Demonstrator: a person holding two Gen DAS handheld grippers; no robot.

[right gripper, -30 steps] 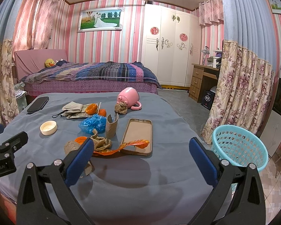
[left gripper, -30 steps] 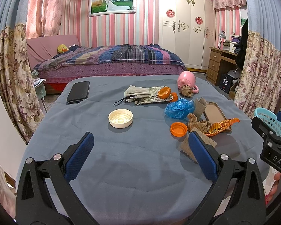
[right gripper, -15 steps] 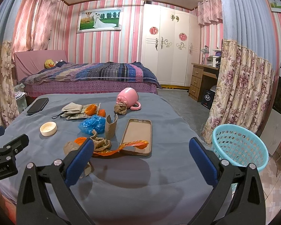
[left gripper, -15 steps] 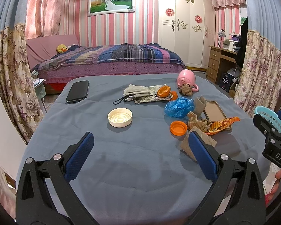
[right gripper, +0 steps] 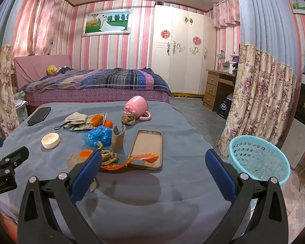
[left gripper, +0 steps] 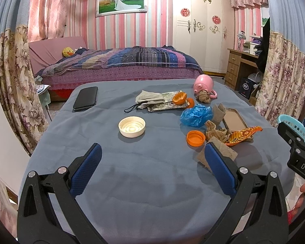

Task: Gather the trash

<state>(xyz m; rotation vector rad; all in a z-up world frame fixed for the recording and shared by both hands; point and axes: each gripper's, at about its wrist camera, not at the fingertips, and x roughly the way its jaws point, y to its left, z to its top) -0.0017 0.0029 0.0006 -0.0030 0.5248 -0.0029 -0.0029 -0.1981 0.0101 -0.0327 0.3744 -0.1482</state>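
Two grippers, left (left gripper: pixel 150 169) and right (right gripper: pixel 152 174), hovered with fingers wide and empty | change: almost none since a second before, slight drift only; nothing collected yet | trash: orange wrapper (right gripper: pixel 130 161), crumpled paper (right gripper: pixel 108 156), blue bag (right gripper: pixel 97 135) lay clustered on counter (right gripper: pixel 172 195) | basket (right gripper: pixel 258 158) stood just beside its right edge

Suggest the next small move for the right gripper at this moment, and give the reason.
Probably ease the right gripper forward and down onto the orange snack wrapper. Both grippers are open and empty, nothing is picked up yet, and that wrapper is the trash closest ahead of the right fingers, draped over the edge of the phone case. The blue basket stands just off the table on the same side.
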